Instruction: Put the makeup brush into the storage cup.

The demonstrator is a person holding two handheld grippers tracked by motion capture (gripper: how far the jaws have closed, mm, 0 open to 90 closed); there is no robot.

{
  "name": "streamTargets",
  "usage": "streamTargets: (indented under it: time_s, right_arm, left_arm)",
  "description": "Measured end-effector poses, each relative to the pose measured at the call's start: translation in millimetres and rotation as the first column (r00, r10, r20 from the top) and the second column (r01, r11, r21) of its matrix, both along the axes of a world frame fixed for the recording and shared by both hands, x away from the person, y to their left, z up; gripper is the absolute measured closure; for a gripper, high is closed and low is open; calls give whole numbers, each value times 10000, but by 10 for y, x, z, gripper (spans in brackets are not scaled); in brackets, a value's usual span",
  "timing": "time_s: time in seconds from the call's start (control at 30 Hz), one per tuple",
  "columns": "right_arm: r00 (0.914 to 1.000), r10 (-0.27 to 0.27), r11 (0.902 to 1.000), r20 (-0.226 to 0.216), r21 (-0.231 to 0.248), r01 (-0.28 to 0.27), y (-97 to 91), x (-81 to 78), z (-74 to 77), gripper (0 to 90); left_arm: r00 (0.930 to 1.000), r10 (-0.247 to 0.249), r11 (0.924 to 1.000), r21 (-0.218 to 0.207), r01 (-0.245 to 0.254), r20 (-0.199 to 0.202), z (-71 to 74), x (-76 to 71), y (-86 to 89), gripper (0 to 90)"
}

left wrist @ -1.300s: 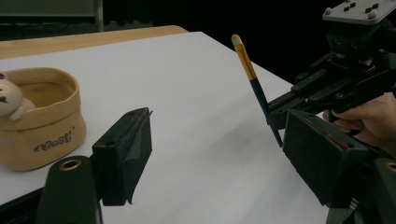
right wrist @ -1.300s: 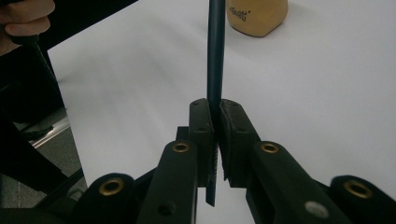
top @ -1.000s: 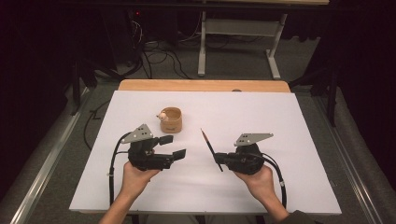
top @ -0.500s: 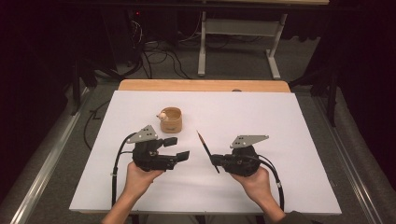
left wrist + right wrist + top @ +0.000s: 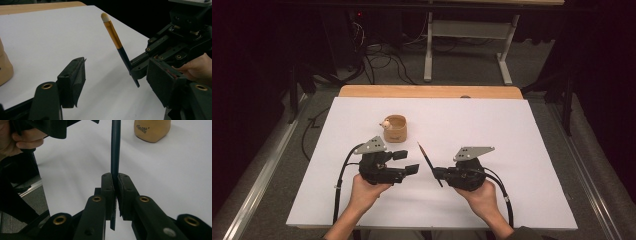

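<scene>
Broad white bench (image 5: 522, 150) across the middle of the high view, a strip of bare wood (image 5: 432, 91) along its far edge, grey floor and dark cables beyond.

Left gripper (image 5: 407, 162) low on the left of the bench, gripped from below by the left hand (image 5: 364, 192), grey three-cornered plate on top, cable trailing back toward the near edge. Fingers (image 5: 72, 83) spread apart with nothing between them, though lately closing a little; in the left gripper view, bare white bench in the gap.

Right gripper (image 5: 437, 174) facing it from the right, held by the right hand (image 5: 484, 195), same grey plate on top, cable looping down to the near edge. Fingers (image 5: 107, 191) clenched tight on the dark handle of a makeup brush (image 5: 428, 161), pads pressed to both sides of the shaft just above its lower end.

Small tan cup (image 5: 394, 129) farther back on the bench, beyond the left gripper and well clear of both, a pale lump sitting at its rim; printed lettering on its side in the right gripper view (image 5: 152, 128).

Brush between the two grippers, lifted off the bench and tilted, tip up and leaning away toward the far side. Seen from the left gripper view: dark lower handle (image 5: 126, 61), gold ferrule above it, pale rounded tip at the top. Near the left gripper's open fingers, apart from them.
</scene>
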State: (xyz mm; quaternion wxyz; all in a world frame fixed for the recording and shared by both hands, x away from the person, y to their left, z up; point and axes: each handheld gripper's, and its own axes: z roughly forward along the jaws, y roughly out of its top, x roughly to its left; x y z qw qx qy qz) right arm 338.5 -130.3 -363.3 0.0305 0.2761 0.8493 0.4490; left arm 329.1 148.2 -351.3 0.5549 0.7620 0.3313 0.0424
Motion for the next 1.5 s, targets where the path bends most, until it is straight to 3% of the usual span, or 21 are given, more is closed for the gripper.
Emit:
streamTargets:
  time_s: [0.53, 1.2, 1.5]
  right_arm:
    - [9997, 236, 9997, 64, 67, -236, 92, -33, -5, 863]
    - [9981, 602, 9982, 98, 42, -602, 188, -68, -21, 863]
    - [9977, 662, 9978, 136, 58, -662, 212, -82, -19, 862]
  left_arm:
    - [9999, -101, 9999, -87, 100, -95, -18, 5, -53, 359]
    - [9991, -323, 9994, -99, 320, -274, -42, 11, -102, 541]
    - [9985, -394, 9992, -71, 392, -388, -52, 15, -117, 574]
